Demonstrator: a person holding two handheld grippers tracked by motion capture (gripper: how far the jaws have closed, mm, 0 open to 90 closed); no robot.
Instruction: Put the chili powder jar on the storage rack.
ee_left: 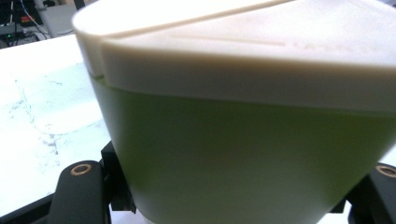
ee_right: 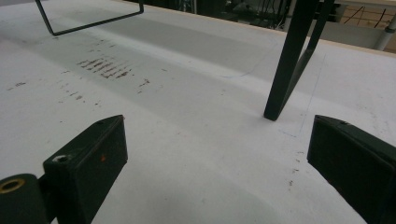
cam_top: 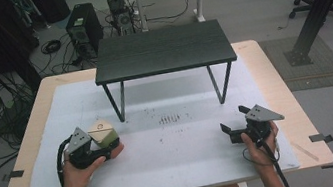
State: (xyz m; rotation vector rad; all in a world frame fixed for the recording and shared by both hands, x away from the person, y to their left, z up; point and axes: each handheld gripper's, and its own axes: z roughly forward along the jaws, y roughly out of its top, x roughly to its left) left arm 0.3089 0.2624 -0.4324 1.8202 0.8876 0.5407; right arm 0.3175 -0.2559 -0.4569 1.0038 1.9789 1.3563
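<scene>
**A:** Starting at the left, what is the left gripper (cam_top: 93,146) doing?

**B:** It is clamping a small green box with a cream lid (cam_top: 103,132). In the left gripper view that box (ee_left: 243,154) is sitting right between the two black jaws, which are closing in on its green sides from either hand. So the pick-up looks done, as far as I can judge.

**A:** And where is the box sitting overall?

**B:** It is at the near left of the white mat (cam_top: 176,168), in front of the small black bench (cam_top: 163,51) and just left of its near left leg. Whether it is resting on the mat or hanging slightly above it, I cannot tell.

**A:** Is anything lying on the bench yet?

**B:** No, its top is showing bare, so if the box is heading there, the carrying and setting down are still waiting.

**A:** Moving right, what about the other hand?

**B:** The right gripper (cam_top: 236,122) is resting low at the near right of the mat, with its jaws standing wide apart and nothing between them. In the right gripper view they are framing only scuffed mat and a bench leg (ee_right: 292,60), so that hand is contributing nothing so far.
</scene>
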